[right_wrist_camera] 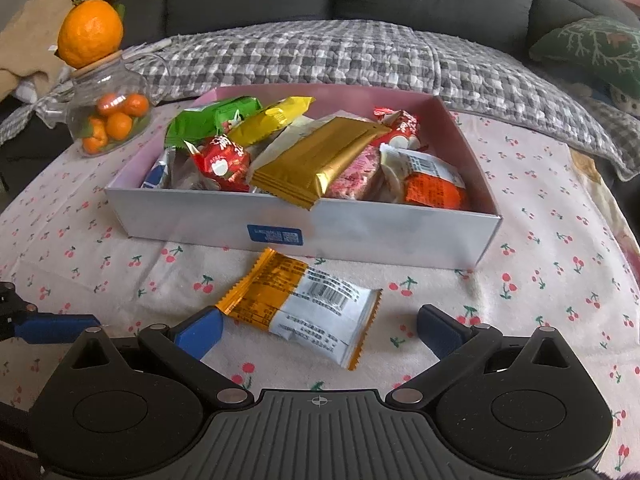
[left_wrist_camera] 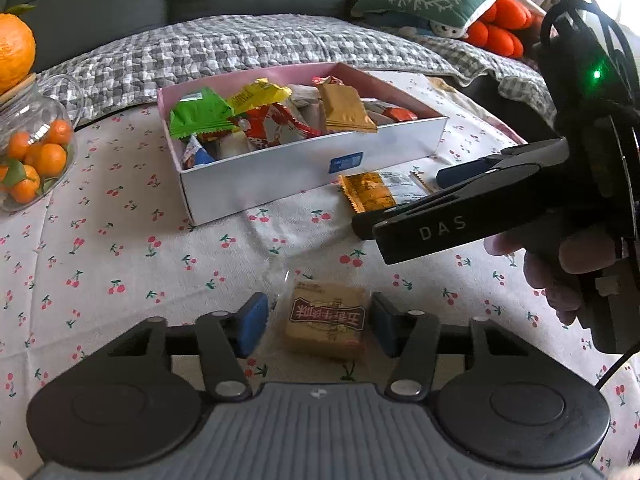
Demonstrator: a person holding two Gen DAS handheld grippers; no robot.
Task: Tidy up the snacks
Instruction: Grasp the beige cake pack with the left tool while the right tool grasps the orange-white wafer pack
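A white box (left_wrist_camera: 304, 170) with pink inside walls holds several wrapped snacks; it also shows in the right wrist view (right_wrist_camera: 360, 236). My left gripper (left_wrist_camera: 320, 326) is open, its blue pads on either side of a tan square snack (left_wrist_camera: 326, 322) in clear wrap on the cloth, not touching it. My right gripper (right_wrist_camera: 318, 330) is open around an orange-and-white snack packet (right_wrist_camera: 304, 308) lying in front of the box. The packet (left_wrist_camera: 374, 192) and the right gripper (left_wrist_camera: 452, 200) also show in the left wrist view.
A cherry-print tablecloth (right_wrist_camera: 540, 292) covers the table. A glass jar of small oranges (right_wrist_camera: 110, 120) with a large orange (right_wrist_camera: 90, 36) on its lid stands left of the box. A sofa with a grey checked blanket (right_wrist_camera: 320, 56) and cushions lies behind.
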